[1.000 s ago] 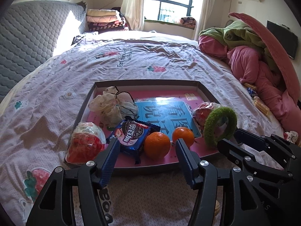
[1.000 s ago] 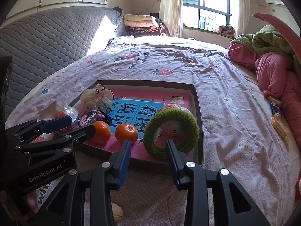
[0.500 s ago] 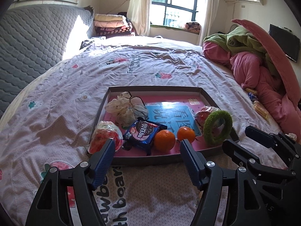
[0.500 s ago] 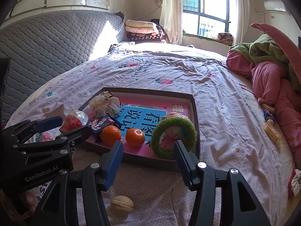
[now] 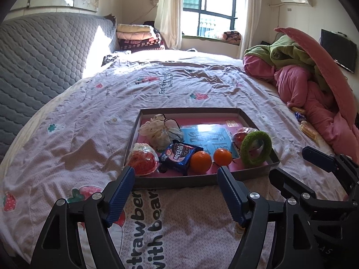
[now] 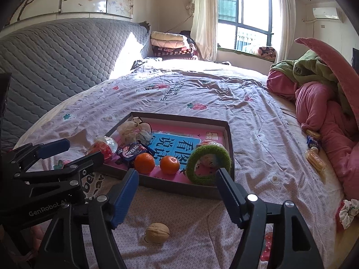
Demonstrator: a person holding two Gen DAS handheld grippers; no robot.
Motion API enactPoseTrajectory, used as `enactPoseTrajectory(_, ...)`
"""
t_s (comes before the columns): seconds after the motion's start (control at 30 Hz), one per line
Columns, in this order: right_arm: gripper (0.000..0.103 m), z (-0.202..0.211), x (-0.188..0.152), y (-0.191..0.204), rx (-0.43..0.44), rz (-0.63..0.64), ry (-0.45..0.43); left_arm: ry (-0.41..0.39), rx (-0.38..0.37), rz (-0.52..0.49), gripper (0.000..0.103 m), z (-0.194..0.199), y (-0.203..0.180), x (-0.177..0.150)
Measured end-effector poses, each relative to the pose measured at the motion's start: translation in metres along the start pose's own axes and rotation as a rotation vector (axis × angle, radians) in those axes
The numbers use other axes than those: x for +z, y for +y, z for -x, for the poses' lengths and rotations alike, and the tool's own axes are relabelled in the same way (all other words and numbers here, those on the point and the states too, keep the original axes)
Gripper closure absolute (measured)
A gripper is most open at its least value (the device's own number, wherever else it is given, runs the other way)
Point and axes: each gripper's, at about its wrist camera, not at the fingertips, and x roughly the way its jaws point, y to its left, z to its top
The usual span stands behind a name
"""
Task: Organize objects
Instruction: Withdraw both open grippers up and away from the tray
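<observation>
Left tongs [image 5: 176,180]: released, jaws just opening wider, nothing between them, above the bed [image 5: 89,116] before the tray.
Right tongs [image 6: 177,182]: released, jaws just opening, empty.
Tray [image 6: 179,185]: on the bed, holding two oranges [image 6: 144,163], green ring [image 6: 208,164], cookie packet [image 5: 179,155].
Walnut [image 6: 157,233]: on the bedspread, outside the tray, below the right tongs.

The tray [image 5: 255,173] sits on the bed [image 5: 89,121]. Inside, along its near wall: two tangerines [image 5: 200,161] side by side, ring [image 5: 255,148] at three o'clock, biscuit packet [image 5: 179,155] at nine. Nearer us, a walnut [image 6: 157,233], probably, on the sheet.
</observation>
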Motion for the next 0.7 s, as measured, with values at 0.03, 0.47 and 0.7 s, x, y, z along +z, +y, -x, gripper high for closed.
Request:
enactPoseTrajectory(0.03, 0.029, 0.002, -0.001, 0.001, -0.006, 0.002, -0.001, -0.003, 0.002, 0.001, 0.026, 0.002, 0.001, -0.002)
enactPoseTrajectory(0.47, 0.026, 0.017, -0.025, 0.006, -0.009, -0.021, -0.010, 0.005, 0.024, 0.016, 0.025, 0.016, 0.005, -0.027)
enactPoseTrajectory(0.7, 0.025, 0.019, -0.048, 0.005, -0.021, -0.059, 0.005, 0.016, 0.034, 0.020, 0.025, 0.017, 0.010, -0.045)
